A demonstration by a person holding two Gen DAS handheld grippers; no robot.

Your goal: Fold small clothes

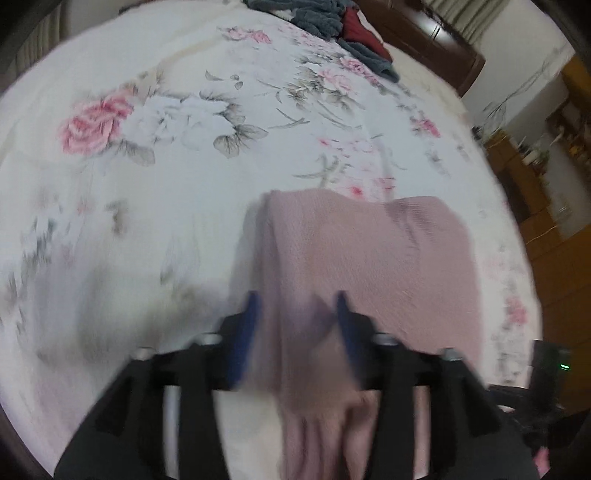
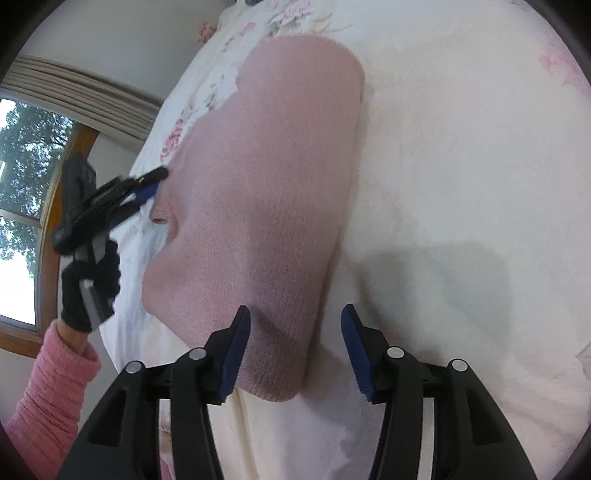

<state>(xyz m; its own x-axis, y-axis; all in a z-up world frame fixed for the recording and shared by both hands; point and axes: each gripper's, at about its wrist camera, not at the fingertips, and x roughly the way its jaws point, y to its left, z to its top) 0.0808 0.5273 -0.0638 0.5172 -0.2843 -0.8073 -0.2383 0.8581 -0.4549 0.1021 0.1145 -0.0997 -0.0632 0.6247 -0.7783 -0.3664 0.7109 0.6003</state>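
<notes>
A dusty-pink knitted garment (image 1: 369,258) lies folded on the floral bedspread (image 1: 166,155). In the left wrist view, which is motion-blurred, my left gripper (image 1: 297,306) is open, its blue fingers (image 1: 251,314) standing on either side of the garment's near edge. In the right wrist view the same garment (image 2: 266,184) stretches away as a long folded band. My right gripper (image 2: 295,328) is open just above its near end, with one fingertip over the knit and the other over the bare sheet. The left gripper (image 2: 149,186) shows at the garment's left edge, held by a black-gloved hand (image 2: 88,291).
A heap of blue-grey and dark red clothes (image 1: 332,22) lies at the far end of the bed. Wooden furniture (image 1: 554,221) stands to the right of the bed. A window (image 2: 22,184) and a pink sleeve (image 2: 48,387) are at the left of the right wrist view.
</notes>
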